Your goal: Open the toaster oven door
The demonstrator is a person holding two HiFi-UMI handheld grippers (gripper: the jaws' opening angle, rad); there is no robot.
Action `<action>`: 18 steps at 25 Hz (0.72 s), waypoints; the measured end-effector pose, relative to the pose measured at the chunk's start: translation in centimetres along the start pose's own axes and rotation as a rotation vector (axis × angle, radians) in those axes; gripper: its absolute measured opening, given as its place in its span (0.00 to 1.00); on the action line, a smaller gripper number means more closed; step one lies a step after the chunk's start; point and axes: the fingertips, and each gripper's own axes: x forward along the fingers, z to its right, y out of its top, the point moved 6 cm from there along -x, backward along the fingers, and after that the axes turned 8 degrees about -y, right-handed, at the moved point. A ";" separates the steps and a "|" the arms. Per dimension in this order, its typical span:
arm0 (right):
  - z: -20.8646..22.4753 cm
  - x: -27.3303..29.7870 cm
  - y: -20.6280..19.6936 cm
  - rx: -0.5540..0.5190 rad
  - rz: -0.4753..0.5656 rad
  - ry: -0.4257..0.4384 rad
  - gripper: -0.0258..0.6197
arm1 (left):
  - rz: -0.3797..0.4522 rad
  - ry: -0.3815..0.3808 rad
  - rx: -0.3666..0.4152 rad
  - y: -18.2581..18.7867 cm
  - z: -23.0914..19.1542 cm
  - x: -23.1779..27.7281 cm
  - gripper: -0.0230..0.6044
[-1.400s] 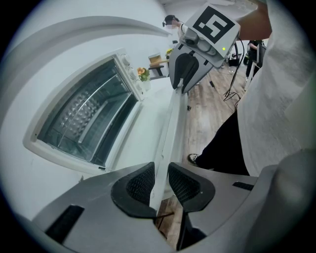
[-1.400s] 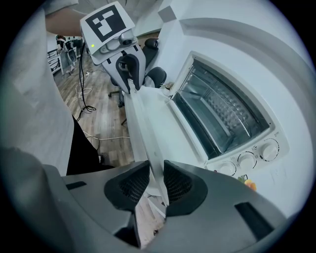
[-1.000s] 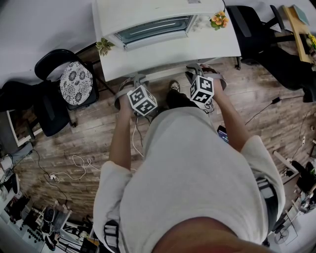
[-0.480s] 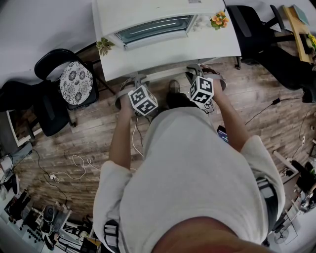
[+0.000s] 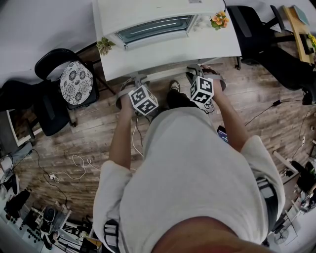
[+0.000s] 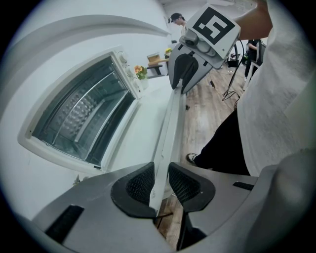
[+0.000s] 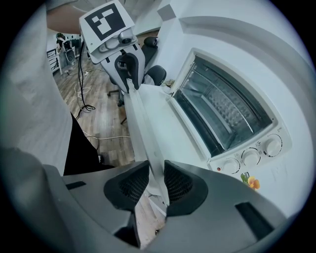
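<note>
The left hand-held gripper (image 6: 160, 183) and the right hand-held gripper (image 7: 155, 184) both sit astride the front edge of the white surface (image 5: 197, 47). Their jaws are narrowly apart and the edge runs between the pads. I judge them to be resting there rather than clamped, and neither holds anything of the task.

Further out, well apart from both, the toaster oven (image 5: 158, 12) stands toward the back of the surface with its glass door (image 5: 153, 28) shut.

What could go wrong, as I judge it:
- The oven looks light, so a one-handed pull on the door could drag it forward or tip it if the other gripper does not brace the body.
- No view shows a handle clearly, so the pads may catch only a thin rim and slip off.
- If the door is hinged along its bottom, as I take it to be, it could drop hard onto the surface once freed.
- A reach on the right could knock the orange flower sprig (image 5: 218, 20) just beside the knob end.

The oven's long axis runs parallel to the front edge, across the person from left to right. The door faces the person, and the knobs (image 7: 252, 157) are at the person's right end
</note>
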 end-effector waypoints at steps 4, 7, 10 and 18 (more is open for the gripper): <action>-0.1 0.0 0.0 0.001 -0.001 0.003 0.19 | -0.002 0.005 -0.001 0.0 0.0 0.0 0.19; -0.2 0.1 0.0 0.001 0.001 0.005 0.19 | -0.003 0.004 -0.003 -0.1 0.1 0.1 0.19; -0.2 0.1 -0.2 0.000 0.000 0.005 0.19 | -0.003 0.002 -0.007 0.0 0.2 0.1 0.19; -0.4 0.2 -0.1 0.002 -0.003 0.010 0.19 | -0.007 -0.006 -0.007 -0.1 0.3 0.3 0.19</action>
